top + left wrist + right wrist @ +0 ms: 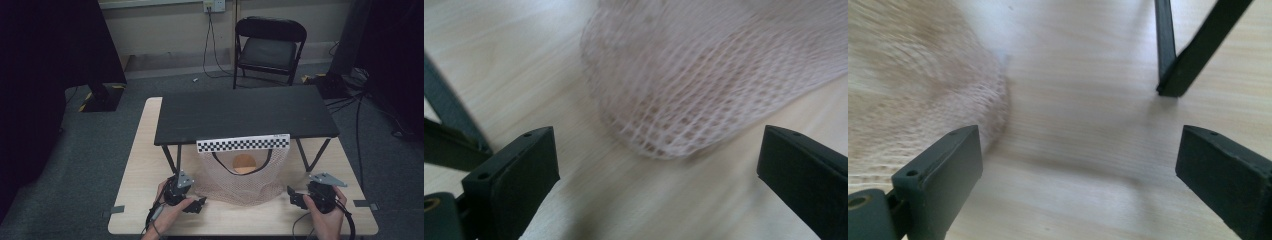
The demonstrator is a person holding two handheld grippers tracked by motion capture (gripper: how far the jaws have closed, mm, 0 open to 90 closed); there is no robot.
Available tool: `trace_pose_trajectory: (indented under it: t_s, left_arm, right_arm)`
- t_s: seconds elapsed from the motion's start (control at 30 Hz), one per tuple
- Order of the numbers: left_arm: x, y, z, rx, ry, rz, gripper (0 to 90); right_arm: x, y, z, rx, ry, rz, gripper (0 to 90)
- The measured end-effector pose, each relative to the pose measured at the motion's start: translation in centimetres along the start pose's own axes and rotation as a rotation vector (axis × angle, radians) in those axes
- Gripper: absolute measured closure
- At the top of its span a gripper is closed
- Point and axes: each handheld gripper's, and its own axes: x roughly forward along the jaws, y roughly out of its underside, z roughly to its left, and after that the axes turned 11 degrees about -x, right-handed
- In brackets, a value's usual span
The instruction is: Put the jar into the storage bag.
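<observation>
Both grippers wide open, nothing held

Left gripper (pixel 194 205) and right gripper (pixel 296 198) have jaws spread apart, touching nothing, sitting at 8 and 4 o'clock of the mesh bag (pixel 243 177). The pinkish net bag lies slumped on the light wooden table (pixel 145 150), its top under the small black table (pixel 243 114), something orange (pixel 244 163) inside.

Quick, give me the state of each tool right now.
Left tool: open, holding nothing; the pale pink mesh bag lies on the light wooden table ahead of its jaws.
Right tool: open, holding nothing, over bare table.
</observation>
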Motion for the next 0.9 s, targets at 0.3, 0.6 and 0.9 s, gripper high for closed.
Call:
trace_pose_trajectory:
  t_s: [0.3, 0.6, 0.9]
  left_arm:
    - [0.4, 0.4, 0.3, -0.036, -0.022, -0.036, 0.2]
    - [0.4, 0.7, 0.2, -0.042, -0.023, -0.056, 0.3]
    - [0.4, 0.8, 0.2, -0.04, -0.023, -0.066, 0.3]
  right_arm:
    - [1.8, 0.6, -0.1, -0.016, 0.034, 0.084, 5.6]
    - [2.5, 0.8, -0.3, -0.021, 0.042, 0.067, 0.0]
    - [2.5, 0.8, -0.3, -0.02, 0.043, 0.067, 0.0]
